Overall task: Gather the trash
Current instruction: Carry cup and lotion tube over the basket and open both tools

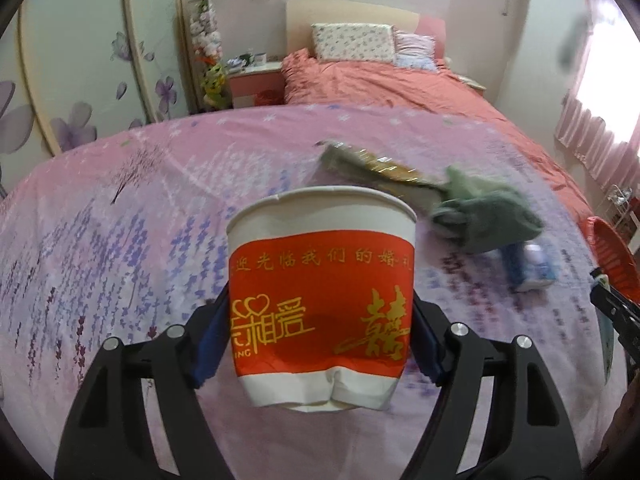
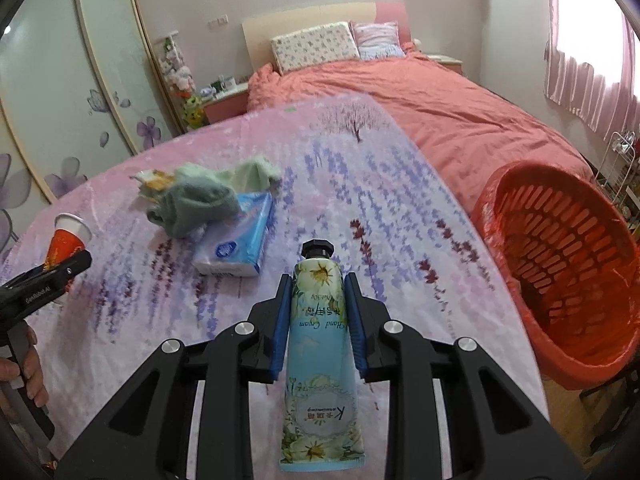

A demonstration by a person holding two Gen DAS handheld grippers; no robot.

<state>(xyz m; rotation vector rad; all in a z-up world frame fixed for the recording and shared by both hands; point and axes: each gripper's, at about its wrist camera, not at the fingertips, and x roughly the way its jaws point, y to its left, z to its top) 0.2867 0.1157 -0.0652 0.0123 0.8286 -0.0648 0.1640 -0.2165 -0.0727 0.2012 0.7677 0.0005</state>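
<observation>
My left gripper (image 1: 320,336) is shut on a red and white paper cup (image 1: 320,280), held upright above the pink floral blanket (image 1: 120,240). The cup also shows at the far left of the right wrist view (image 2: 66,240), in the left gripper (image 2: 52,276). My right gripper (image 2: 318,316) is shut on a blue floral hand cream tube (image 2: 320,360), cap pointing forward, above the blanket. A red slotted basket (image 2: 568,280) with a red liner stands to the right of the tube; its edge shows in the left wrist view (image 1: 612,252).
A green cloth (image 2: 200,200) lies on a blue tissue pack (image 2: 240,244), with a crumpled wrapper (image 2: 154,180) beside it; the cloth (image 1: 480,212) and a gold wrapper (image 1: 384,168) show in the left wrist view. A coral bed (image 2: 400,92) and a wardrobe (image 2: 60,80) lie beyond.
</observation>
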